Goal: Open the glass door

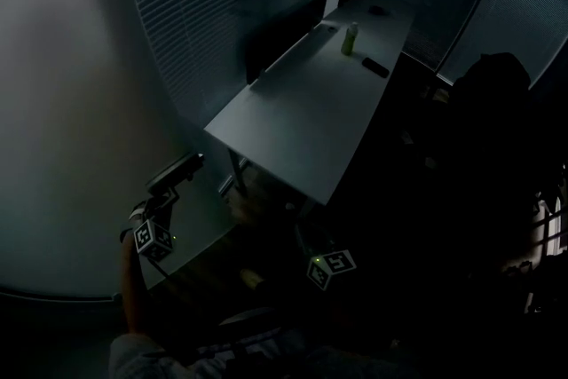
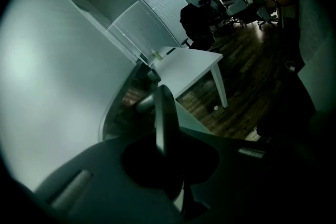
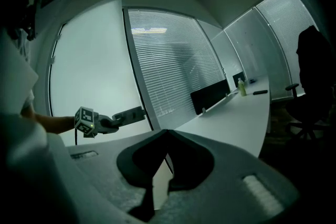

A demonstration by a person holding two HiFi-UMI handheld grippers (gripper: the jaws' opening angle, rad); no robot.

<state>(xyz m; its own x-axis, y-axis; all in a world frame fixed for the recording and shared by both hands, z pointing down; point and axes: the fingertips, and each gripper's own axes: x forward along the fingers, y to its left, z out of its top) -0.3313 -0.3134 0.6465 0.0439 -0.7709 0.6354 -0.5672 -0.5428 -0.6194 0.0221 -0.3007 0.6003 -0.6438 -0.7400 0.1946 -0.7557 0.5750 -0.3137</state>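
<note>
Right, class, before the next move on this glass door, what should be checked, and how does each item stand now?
1. Left gripper at the frosted glass door, by its edge: ok.
2. Its jaws shut, nothing between them: ok.
3. Its tips pressing on the door: cannot tell.
4. Right gripper shut, empty, away from the door: ok.
5. Door's swing clear of the white table: cannot tell.
</note>
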